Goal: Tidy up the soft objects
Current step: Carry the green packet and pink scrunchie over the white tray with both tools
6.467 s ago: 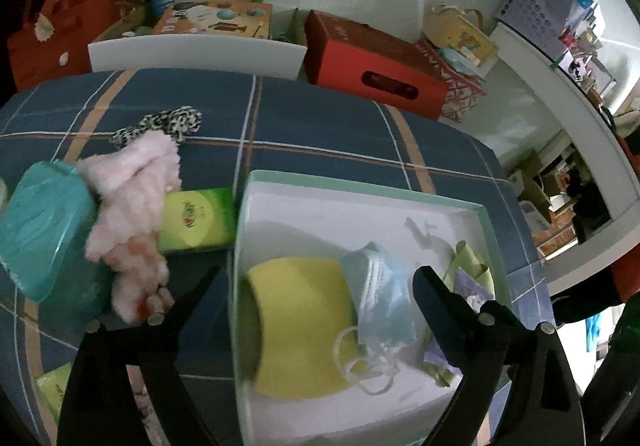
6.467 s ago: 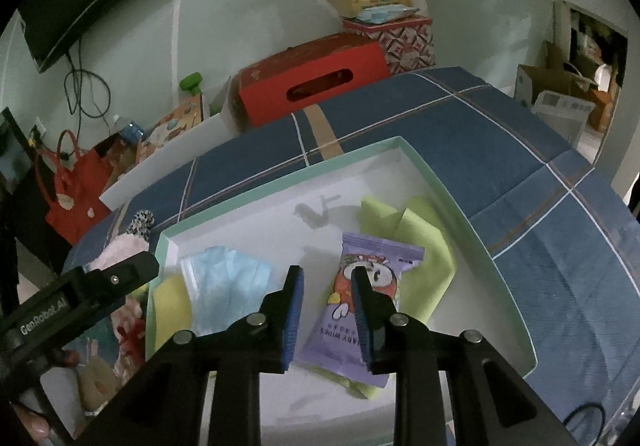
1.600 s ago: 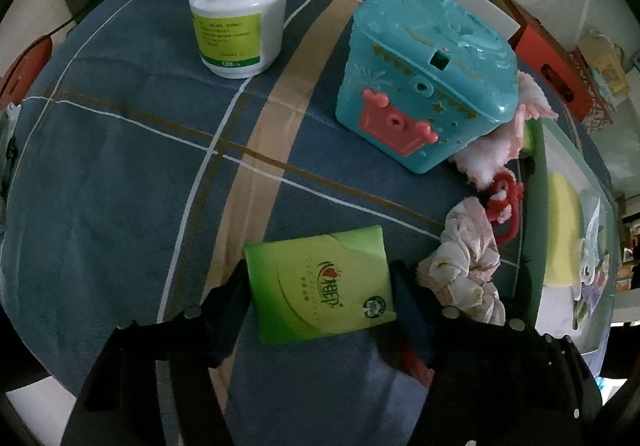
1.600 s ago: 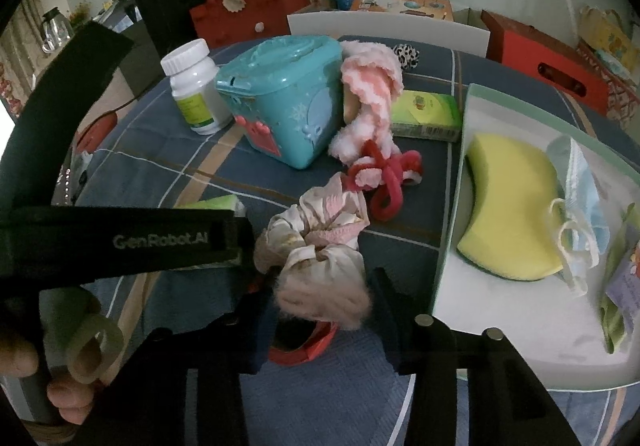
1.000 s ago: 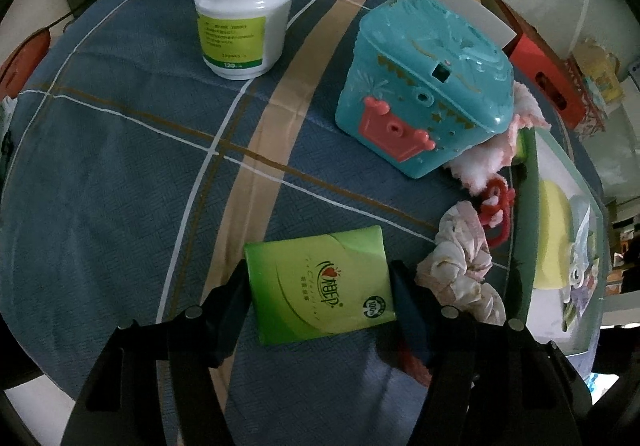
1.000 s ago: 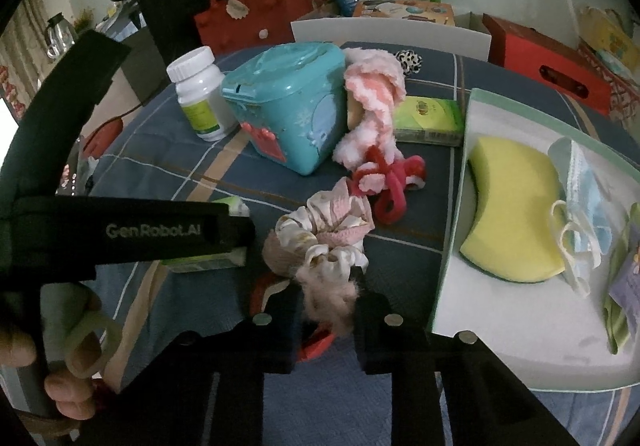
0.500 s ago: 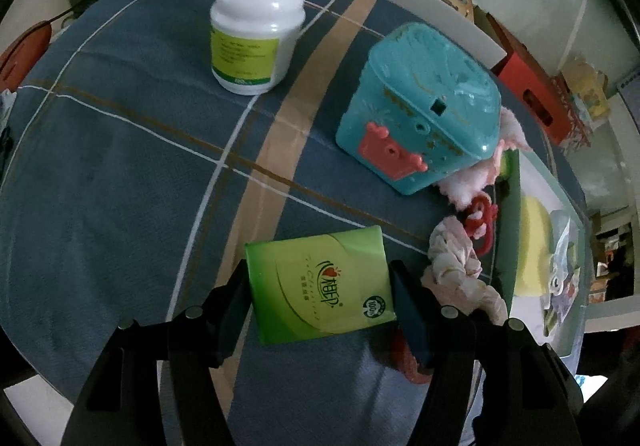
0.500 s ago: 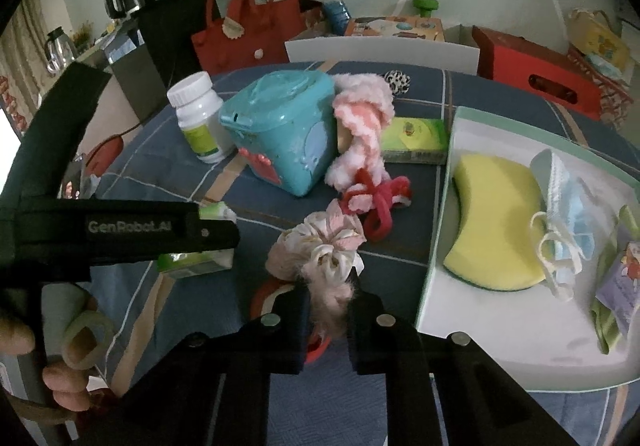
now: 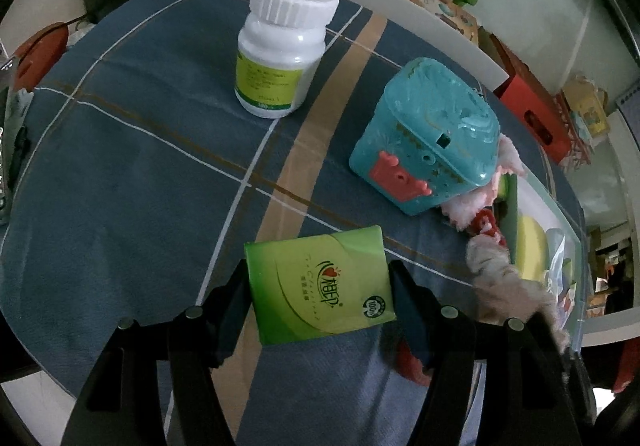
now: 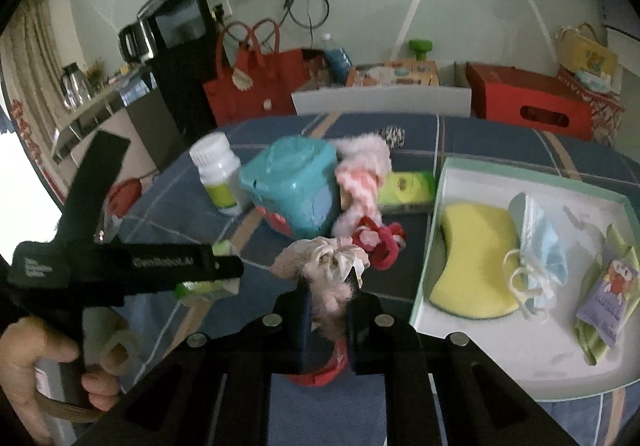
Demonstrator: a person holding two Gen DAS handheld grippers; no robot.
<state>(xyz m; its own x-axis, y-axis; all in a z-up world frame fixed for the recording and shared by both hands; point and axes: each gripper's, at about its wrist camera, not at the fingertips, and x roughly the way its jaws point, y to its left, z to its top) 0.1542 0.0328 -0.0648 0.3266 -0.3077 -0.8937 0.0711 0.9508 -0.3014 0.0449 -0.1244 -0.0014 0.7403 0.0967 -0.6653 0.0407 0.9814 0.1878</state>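
My left gripper (image 9: 318,272) is shut on a green tissue pack (image 9: 316,298) and holds it above the blue checked tablecloth. My right gripper (image 10: 330,294) is shut on a pale pink scrunchie (image 10: 328,258), which hangs lifted off the cloth; the scrunchie (image 9: 504,278) also shows at the right of the left wrist view. At the right lies a white tray with a mint rim (image 10: 440,182). It holds a yellow sponge (image 10: 476,246), a blue face mask (image 10: 540,242) and a purple snack packet (image 10: 608,290) on a green cloth.
A teal plastic box (image 10: 292,182), a white pill bottle (image 10: 218,174), a fluffy pink piece (image 10: 360,174), a red scrunchie (image 10: 380,242) and a second green tissue pack (image 10: 408,186) sit on the cloth. A red ring (image 10: 320,374) lies under my right fingers. Bags and boxes stand behind the table.
My right gripper closed on the pale pink scrunchie and lifted it off the cloth. My left gripper rose with the green tissue pack, so the table looks farther away.
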